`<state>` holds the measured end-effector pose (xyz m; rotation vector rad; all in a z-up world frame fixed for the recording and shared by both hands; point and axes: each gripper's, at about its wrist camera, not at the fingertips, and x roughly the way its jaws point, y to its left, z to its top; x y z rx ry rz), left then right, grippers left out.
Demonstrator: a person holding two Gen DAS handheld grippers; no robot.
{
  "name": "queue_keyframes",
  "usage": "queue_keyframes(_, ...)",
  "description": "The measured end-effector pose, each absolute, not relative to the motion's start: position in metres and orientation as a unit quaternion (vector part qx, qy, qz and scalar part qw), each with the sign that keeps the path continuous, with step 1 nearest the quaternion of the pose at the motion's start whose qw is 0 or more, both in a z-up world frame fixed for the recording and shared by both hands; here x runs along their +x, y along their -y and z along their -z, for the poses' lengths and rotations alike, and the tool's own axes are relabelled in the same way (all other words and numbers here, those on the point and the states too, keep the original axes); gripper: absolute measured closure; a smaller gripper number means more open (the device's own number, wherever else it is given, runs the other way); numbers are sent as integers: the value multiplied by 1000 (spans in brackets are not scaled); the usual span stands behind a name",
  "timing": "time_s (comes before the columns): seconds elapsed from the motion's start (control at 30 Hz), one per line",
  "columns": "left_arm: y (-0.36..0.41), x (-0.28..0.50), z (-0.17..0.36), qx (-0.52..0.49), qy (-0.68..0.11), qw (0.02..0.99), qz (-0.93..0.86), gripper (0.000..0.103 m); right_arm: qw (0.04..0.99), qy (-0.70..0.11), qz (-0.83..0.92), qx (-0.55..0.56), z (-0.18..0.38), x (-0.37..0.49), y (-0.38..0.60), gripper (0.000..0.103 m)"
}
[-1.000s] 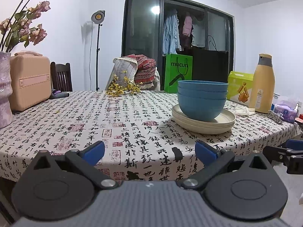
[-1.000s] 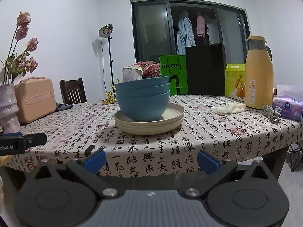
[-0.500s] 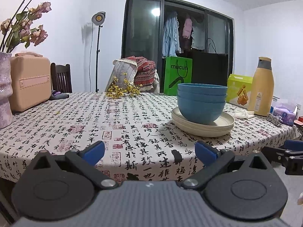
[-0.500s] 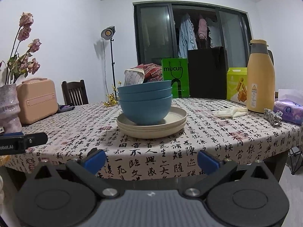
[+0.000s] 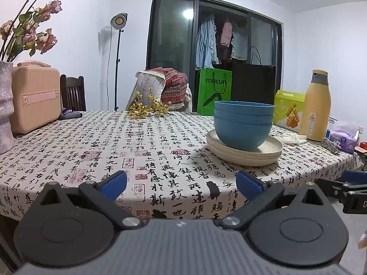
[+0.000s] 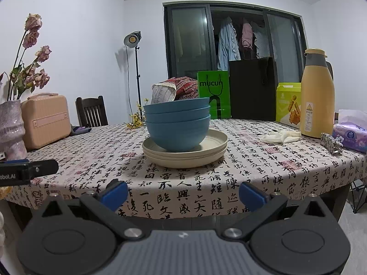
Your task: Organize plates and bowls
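Three nested blue bowls stand on a stack of cream plates on the table with a calligraphy-print cloth. My left gripper hangs open in front of the table's near edge, left of the stack, holding nothing. My right gripper is open too, empty, at the near edge straight in front of the stack. The other gripper shows at the right edge of the left wrist view and the left edge of the right wrist view.
A yellow thermos, a tissue pack and a green box stand at the right. A pink case, a vase of dried flowers and a chair are at the left. Bags stand behind.
Both grippers have sunk a little and drawn slightly back from the table; the stack now sits higher in both views. Jaws stay open.
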<state>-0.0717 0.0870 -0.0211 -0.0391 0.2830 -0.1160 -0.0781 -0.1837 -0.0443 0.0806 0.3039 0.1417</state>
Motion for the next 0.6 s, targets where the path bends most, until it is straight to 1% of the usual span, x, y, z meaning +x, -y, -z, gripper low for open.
queue_keyframes(0.6, -88, -72, 22, -22, -140, 988, 59, 0, 985, -154, -71, 39, 46, -76, 183, 0)
